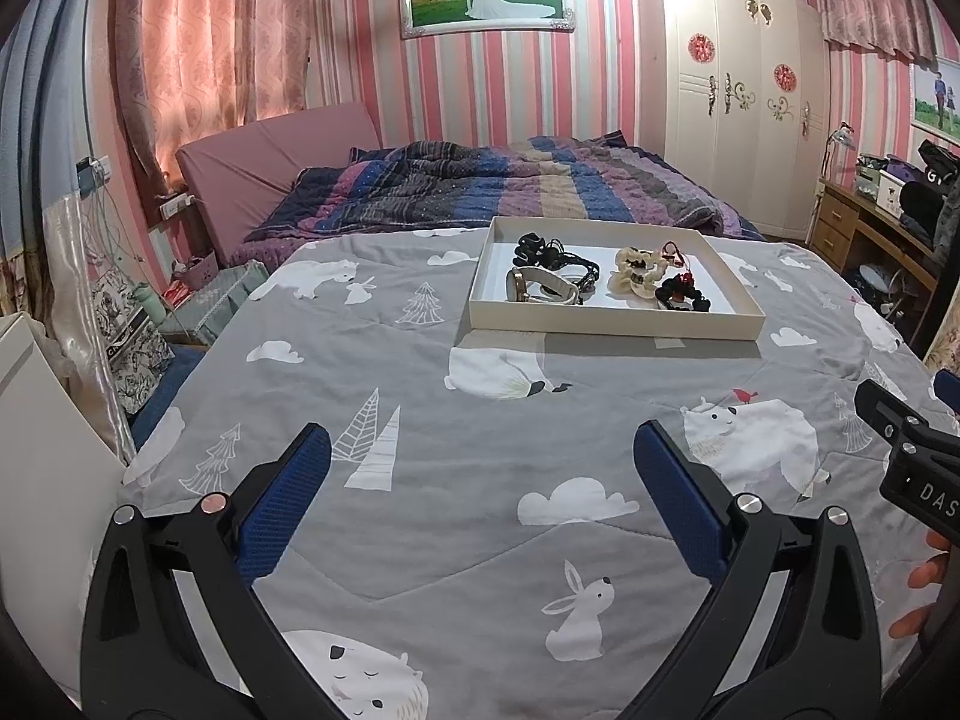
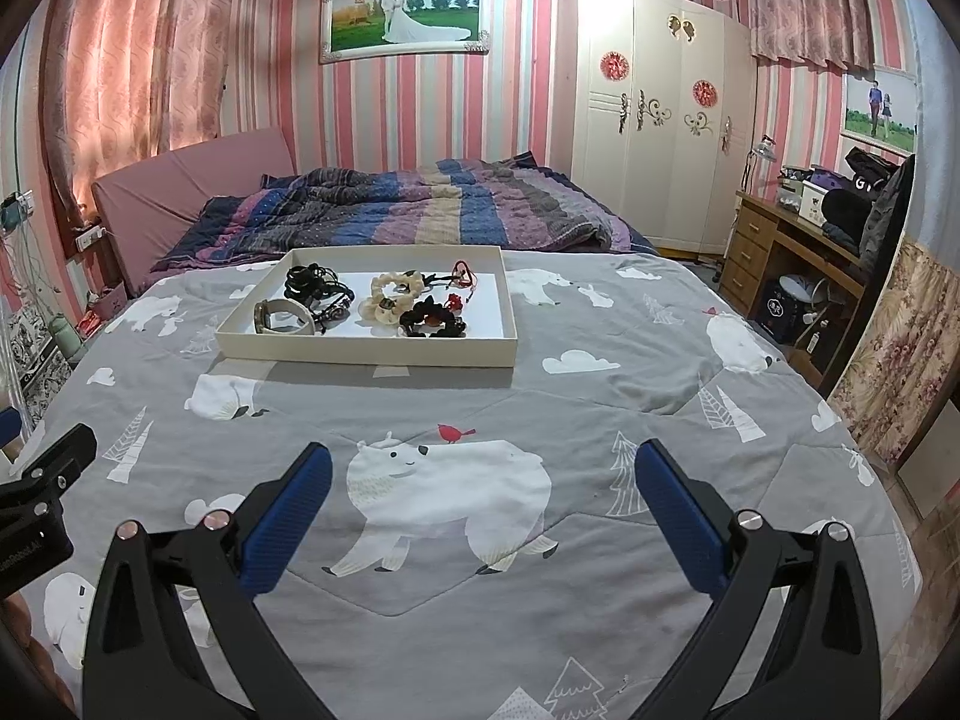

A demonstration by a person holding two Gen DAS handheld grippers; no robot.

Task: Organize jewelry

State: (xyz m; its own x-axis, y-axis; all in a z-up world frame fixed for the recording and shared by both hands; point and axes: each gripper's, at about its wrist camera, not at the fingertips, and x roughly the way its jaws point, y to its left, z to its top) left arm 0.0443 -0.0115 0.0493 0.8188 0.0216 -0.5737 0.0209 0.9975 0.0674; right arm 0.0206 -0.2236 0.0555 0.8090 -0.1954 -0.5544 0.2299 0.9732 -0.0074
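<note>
All the jewelry lies inside the shallow cream cardboard tray (image 2: 366, 354) on the grey animal-print quilt (image 2: 600, 420): black bracelets (image 2: 315, 288), a watch (image 2: 282, 317), cream and dark pieces, seemingly loosely grouped. Both the left gripper (image 1: 480, 462) and the right gripper (image 2: 483, 468) hover well short, fingers spread, empty; sorted or awaiting sorting, either fits.

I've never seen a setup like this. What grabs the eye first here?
Probably the shallow white tray in the middle of the grey bear-print bedspread, holding a tangle of bracelets, a watch and a cream scrunchie. In front, two open grippers hang above the bedspread, holding nothing.
</note>
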